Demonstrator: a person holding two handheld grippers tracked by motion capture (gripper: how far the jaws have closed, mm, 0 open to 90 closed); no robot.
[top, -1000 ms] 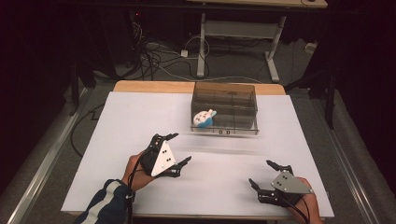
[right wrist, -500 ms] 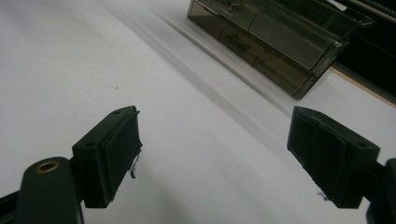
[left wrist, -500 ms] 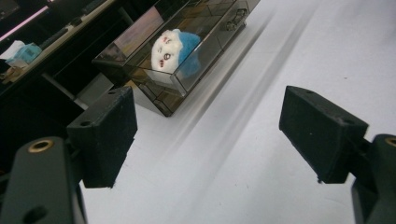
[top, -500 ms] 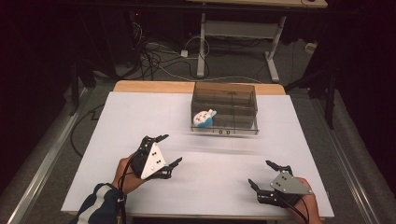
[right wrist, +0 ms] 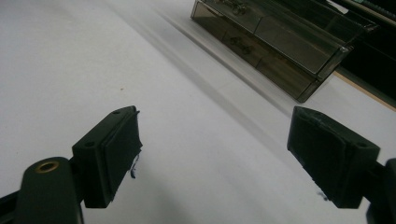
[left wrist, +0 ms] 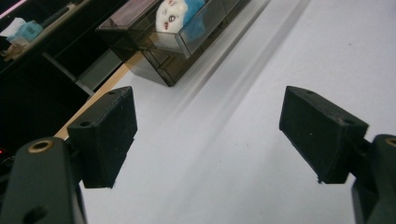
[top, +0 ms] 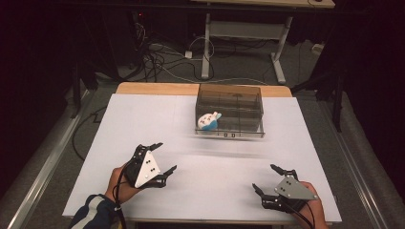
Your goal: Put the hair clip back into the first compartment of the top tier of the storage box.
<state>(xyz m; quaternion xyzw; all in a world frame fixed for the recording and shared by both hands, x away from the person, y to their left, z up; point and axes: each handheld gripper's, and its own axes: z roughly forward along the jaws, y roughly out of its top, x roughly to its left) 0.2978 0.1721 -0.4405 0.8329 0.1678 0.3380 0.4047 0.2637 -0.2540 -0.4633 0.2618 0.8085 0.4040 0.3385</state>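
Note:
A smoky clear drawer box (top: pixel 239 102) stands at the back middle of the white table top (top: pixel 143 119). Its lower left drawer is pulled out a little, with a white and blue plush toy (top: pixel 208 120) lying in it. My left gripper (top: pixel 164 156) hovers open over the front left of the table, well short of the box, with nothing in it. In the left gripper view the toy (left wrist: pixel 177 11) and the box (left wrist: pixel 163 65) lie far ahead of the wide-apart jaws. My right gripper (top: pixel 265 176) is open and holds nothing at the front right; the box (right wrist: pixel 275 42) is far ahead.
A strip of bare wooden table edge (top: pixel 157 88) runs behind the white top. Cables (top: pixel 162 62) and a desk frame (top: pixel 239 33) sit on the floor beyond. A metal rail (top: pixel 43 167) flanks the table on the left.
My left gripper has drawn back toward the front left, away from the box. The right gripper, box and toy have stayed put.

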